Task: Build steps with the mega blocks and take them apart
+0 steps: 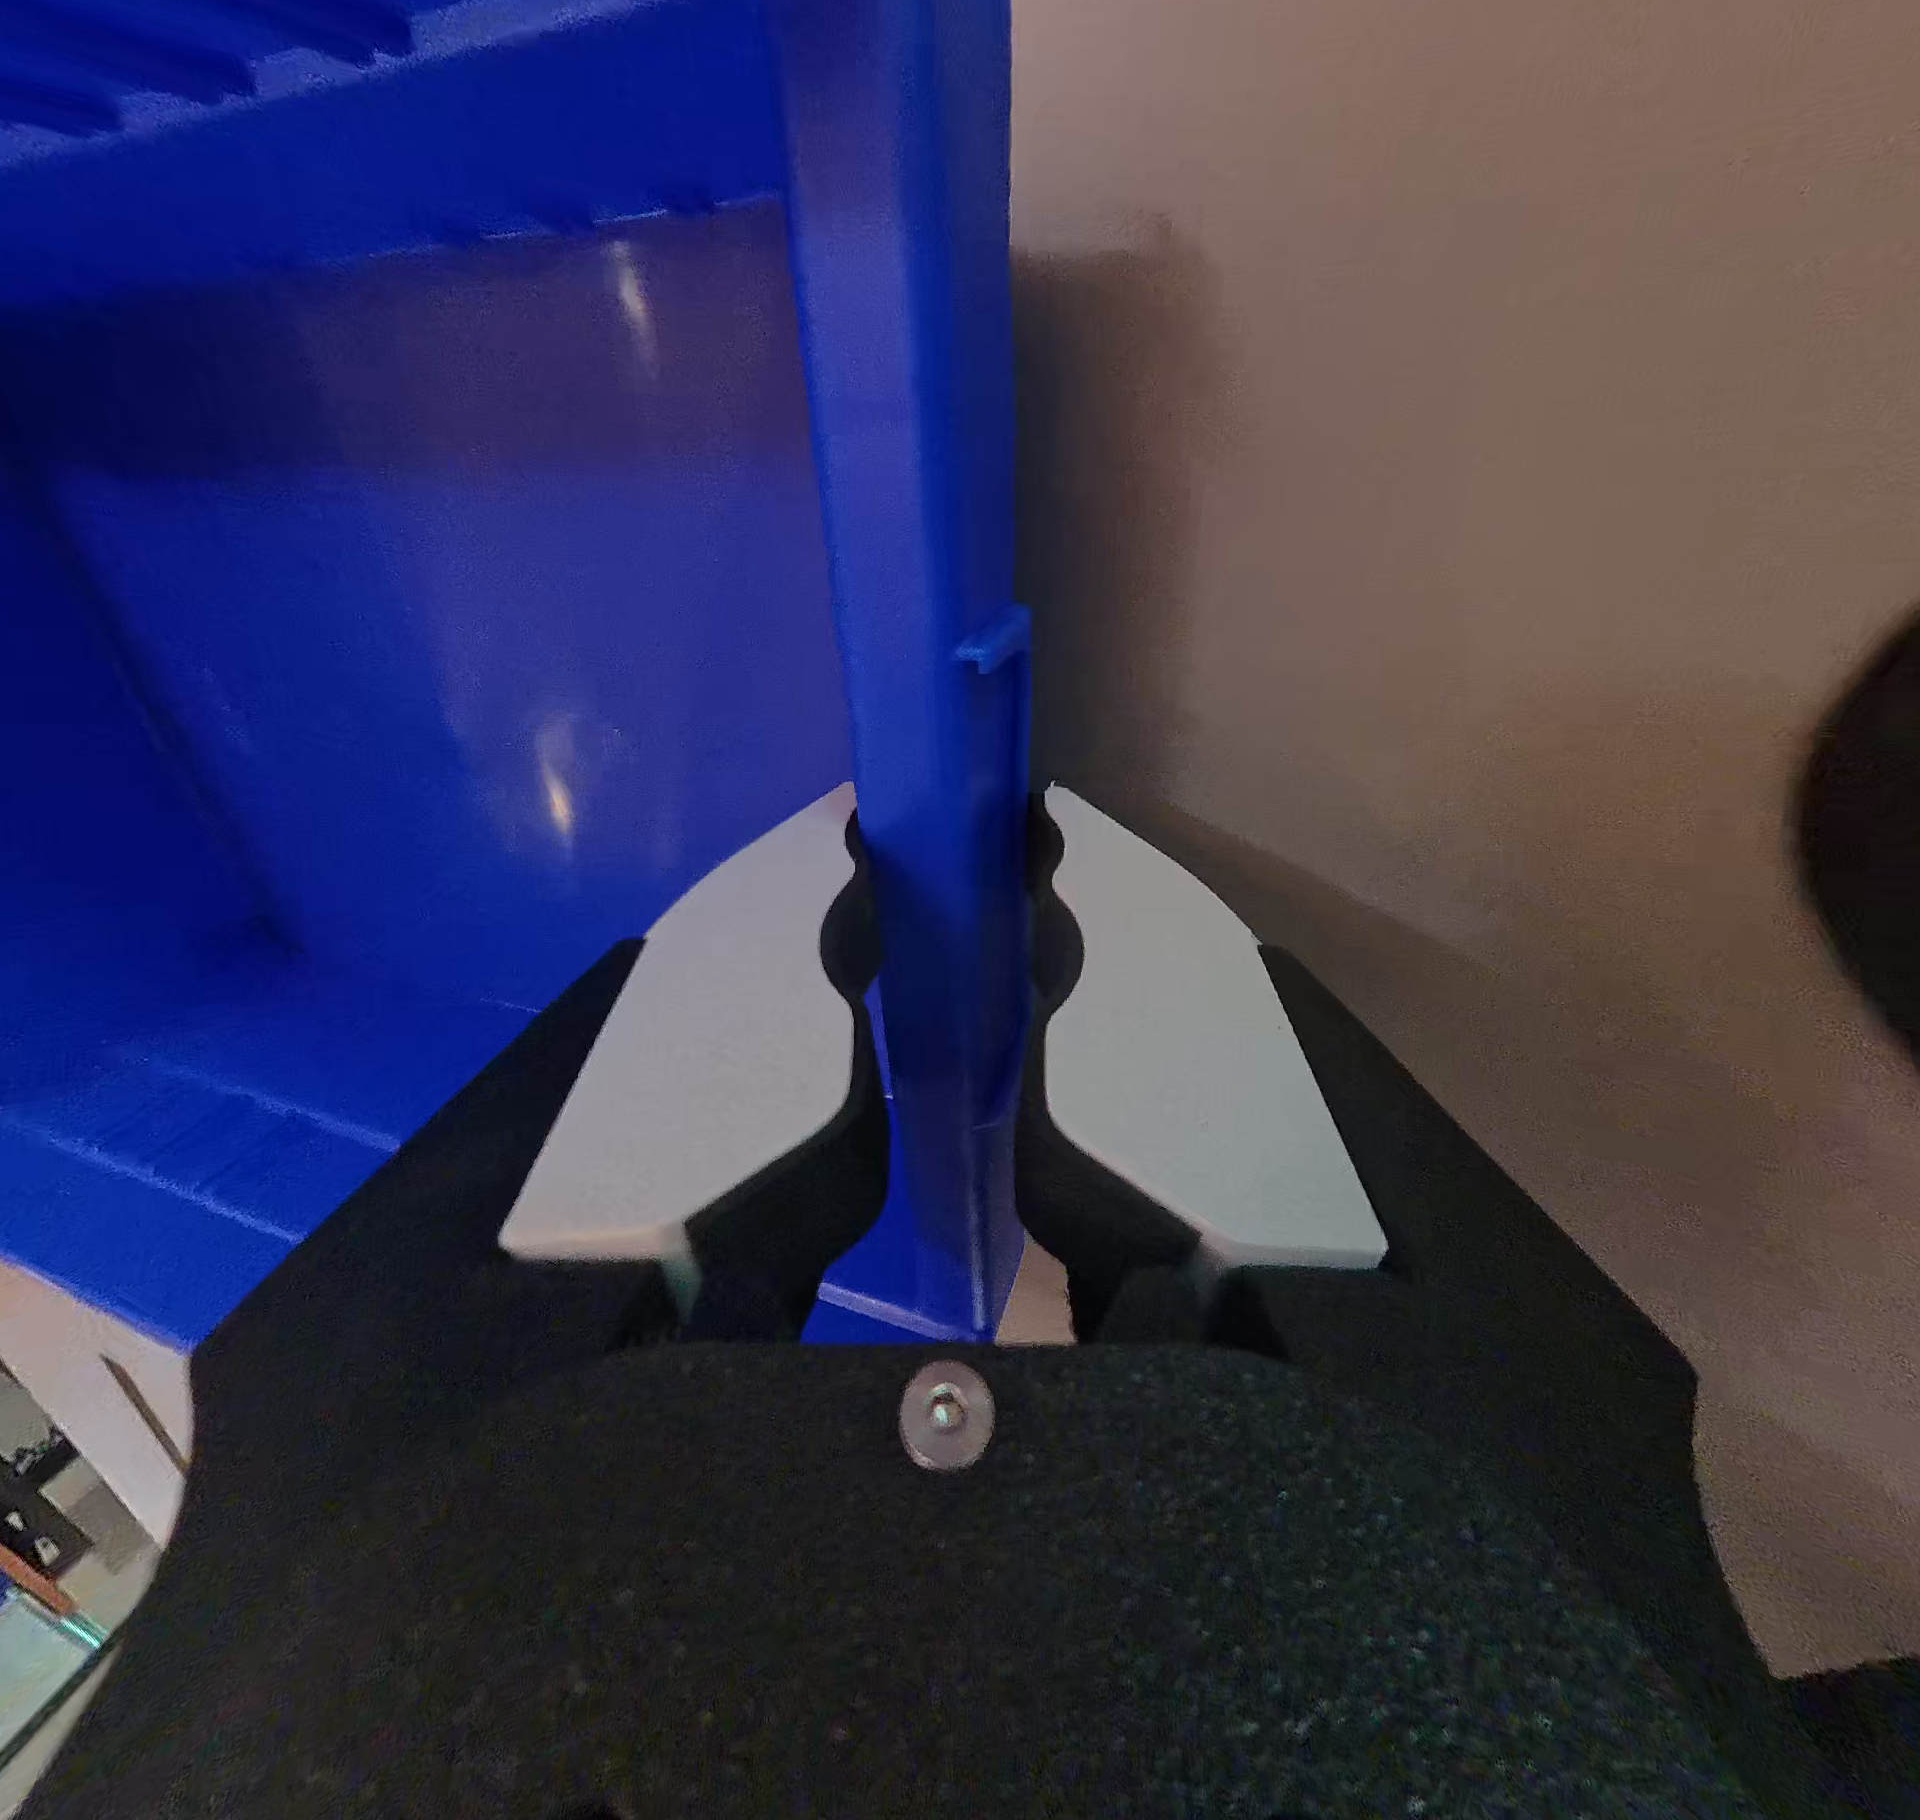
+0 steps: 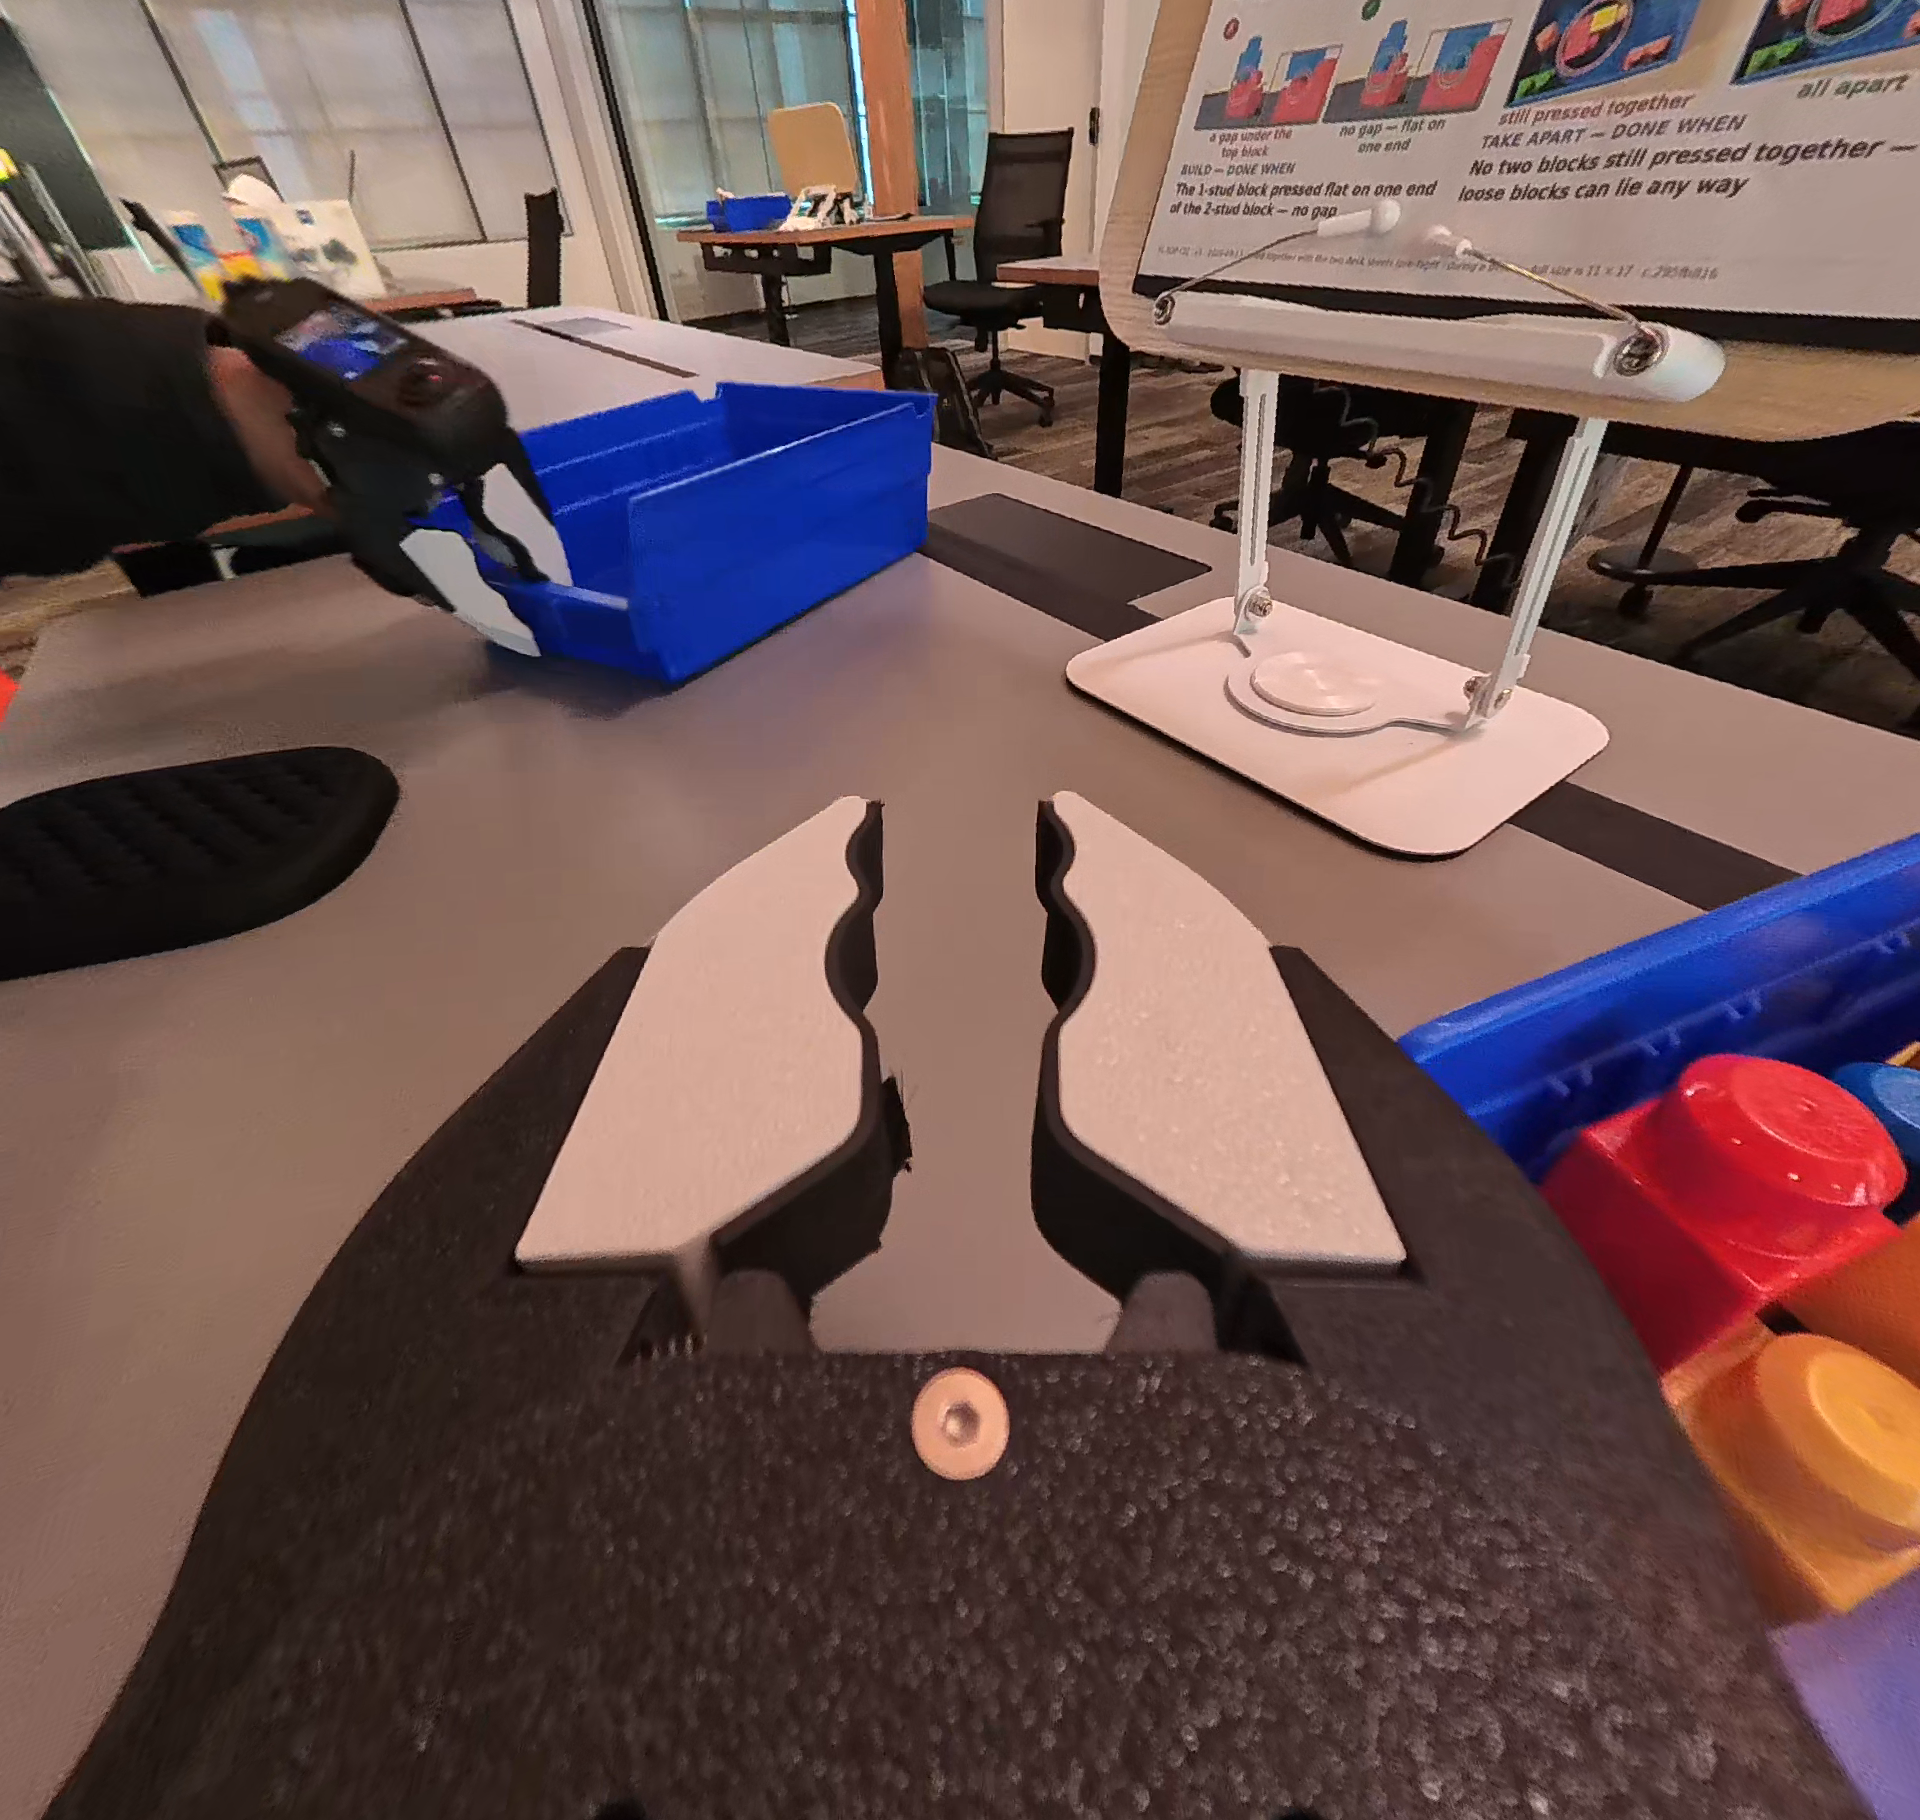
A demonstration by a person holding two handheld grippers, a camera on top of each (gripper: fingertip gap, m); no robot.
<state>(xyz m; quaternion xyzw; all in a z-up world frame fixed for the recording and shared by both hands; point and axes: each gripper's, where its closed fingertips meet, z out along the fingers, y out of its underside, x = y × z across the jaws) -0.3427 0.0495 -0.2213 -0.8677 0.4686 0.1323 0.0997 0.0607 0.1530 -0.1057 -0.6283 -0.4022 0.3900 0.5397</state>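
Office space stretches behind you, desks and chairs beyond a grey worktop (image 2: 831, 731); on it, largest to smallest, sit an instruction board on a white stand (image 2: 1340, 721), an empty blue bin (image 2: 727, 513) at the far left, a second blue bin (image 2: 1662, 960) at your right edge, and a black ridged pad (image 2: 177, 845). The mega blocks (image 2: 1725, 1168), red and orange ones showing, lie piled in that right-hand bin; none is on the worktop, so by my reading building has not started and you are only arranging the bins.

Your left gripper (image 1: 951, 897) is clenched on the side wall of the empty bin, one finger inside and one outside; the right wrist view shows your left hand (image 2: 249, 420) reaching in from the left with the tool angled down onto the bin's near corner. Your right gripper (image 2: 958, 897) hovers low over bare worktop, fingers released with a clear gap and nothing between them, just beside the block bin.

Next, I judge, you set the empty bin in place, let go, then turn the right gripper toward a block.
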